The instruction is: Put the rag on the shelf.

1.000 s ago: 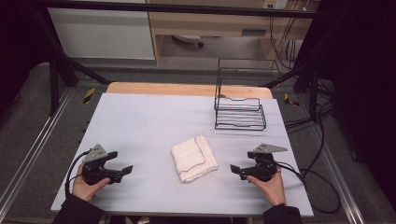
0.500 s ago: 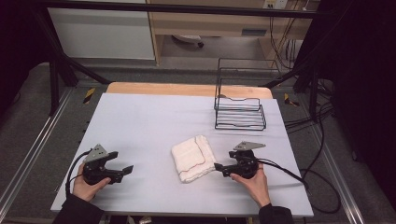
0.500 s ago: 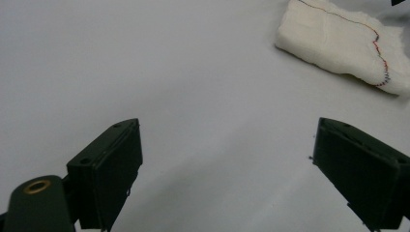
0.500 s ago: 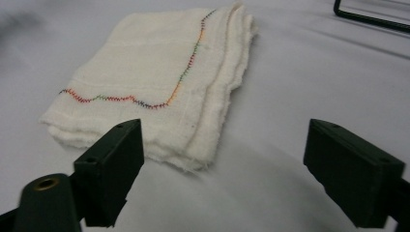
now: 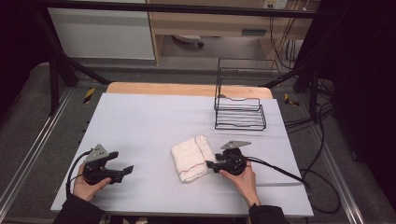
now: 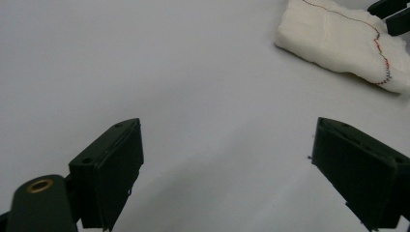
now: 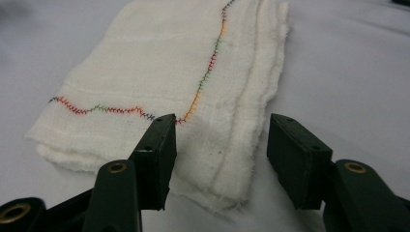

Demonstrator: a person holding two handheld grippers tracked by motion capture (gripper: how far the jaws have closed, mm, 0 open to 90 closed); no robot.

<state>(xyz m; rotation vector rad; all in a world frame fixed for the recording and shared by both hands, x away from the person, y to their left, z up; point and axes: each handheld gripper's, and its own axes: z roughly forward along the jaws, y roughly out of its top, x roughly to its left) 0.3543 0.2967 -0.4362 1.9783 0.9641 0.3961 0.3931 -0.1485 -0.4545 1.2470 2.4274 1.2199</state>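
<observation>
On pale grey table, near front edge: folded white cloth flat, right gripper at its right-hand corner, left gripper well apart to the left.

Seen along right gripper: jaws half closed and just been closing, straddling near corner of cloth; corner lying between them, one jaw over the fabric beside the multicoloured zigzag stitching, other jaw just off the frayed edge, pads not yet pressing. Cloth folded in several layers, edges stacked on the side toward that outer jaw. Left gripper wide open over bare table, holding nothing, cloth far off at upper right. Black wire rack toward back right of table, well clear of cloth.
</observation>
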